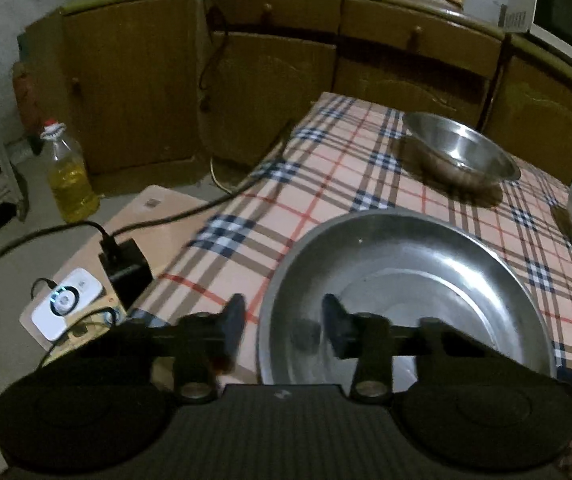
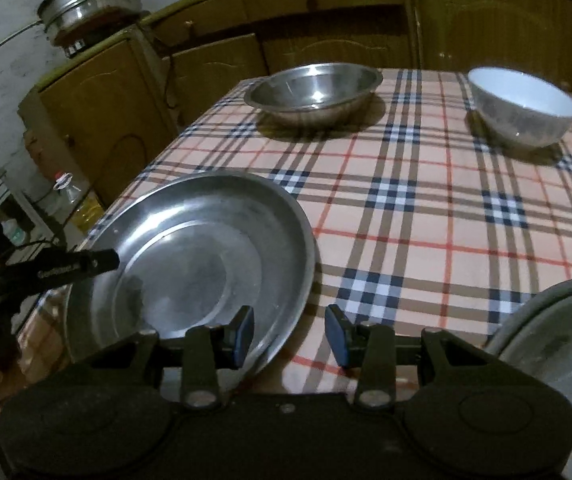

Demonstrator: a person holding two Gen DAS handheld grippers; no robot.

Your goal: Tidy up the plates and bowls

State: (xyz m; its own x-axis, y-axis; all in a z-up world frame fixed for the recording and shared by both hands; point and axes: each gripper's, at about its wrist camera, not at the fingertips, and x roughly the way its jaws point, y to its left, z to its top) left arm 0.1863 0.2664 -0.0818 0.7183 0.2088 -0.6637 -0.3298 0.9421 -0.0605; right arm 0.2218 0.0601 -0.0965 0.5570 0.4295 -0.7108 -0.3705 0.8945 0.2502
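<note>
Steel plate [image 1: 406, 280]: rests at the near left corner of the checked table [image 1: 326, 184]. Left gripper [image 1: 282, 324] straddles its rim at nine o'clock, fingers apart, not pinching. Right gripper [image 2: 289, 334], spread and empty, straddles the rim at five o'clock.

Plate [image 2: 190, 256] near table [image 2: 426, 216] edge; steel bowl [image 2: 314, 92] behind; white bowl [image 2: 522, 108] to its right.

No legible text, white lettering on left gripper arm [image 2: 60, 270] too blurred
</note>
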